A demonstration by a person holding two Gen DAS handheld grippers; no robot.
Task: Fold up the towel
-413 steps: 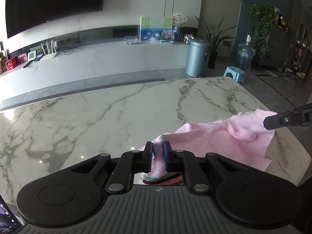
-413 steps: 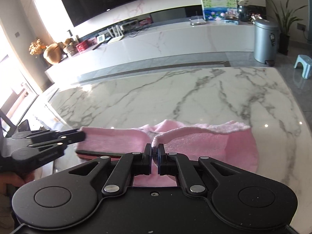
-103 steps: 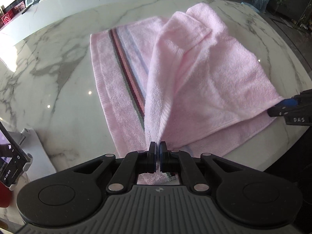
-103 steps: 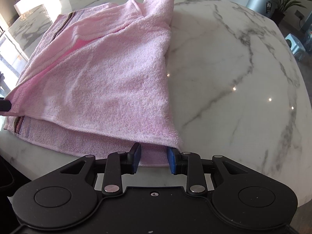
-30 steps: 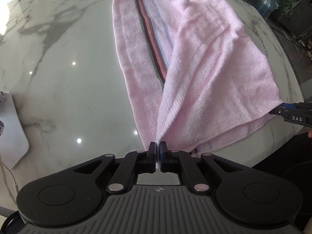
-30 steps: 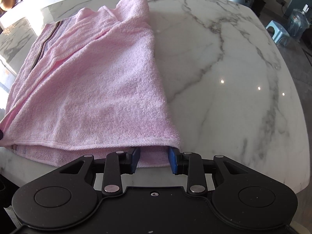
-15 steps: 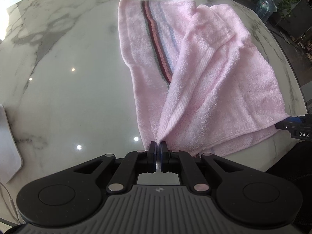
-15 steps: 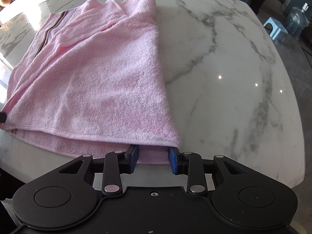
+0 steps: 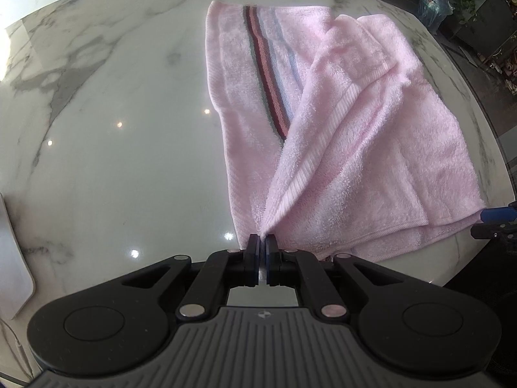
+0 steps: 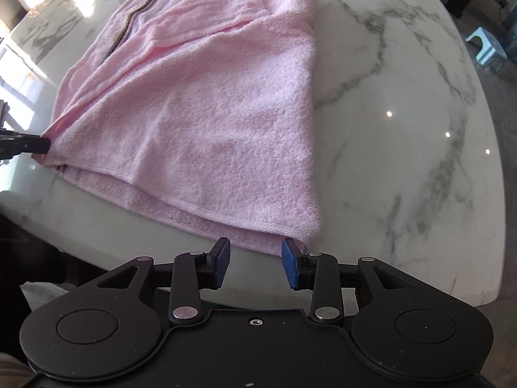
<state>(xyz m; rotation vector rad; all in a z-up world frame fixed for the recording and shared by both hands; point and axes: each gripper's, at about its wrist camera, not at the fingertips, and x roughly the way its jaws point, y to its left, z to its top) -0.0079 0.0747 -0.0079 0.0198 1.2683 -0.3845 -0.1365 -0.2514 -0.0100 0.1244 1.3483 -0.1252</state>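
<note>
On the white marble table, left wrist view: left gripper pinches a corner of the soft pink terry towel; limp cloth, best taken at corners. Right wrist view: right gripper opening, empty, towel edge just beyond.

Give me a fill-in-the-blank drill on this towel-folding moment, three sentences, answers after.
1. The folded towel is coloured ____.
2. It lies on a tabletop of white, grey-veined ____.
3. The left gripper pinches a towel corner, while the right gripper, its fingers opening, holds ____.

Missing words: pink; marble; nothing
</note>
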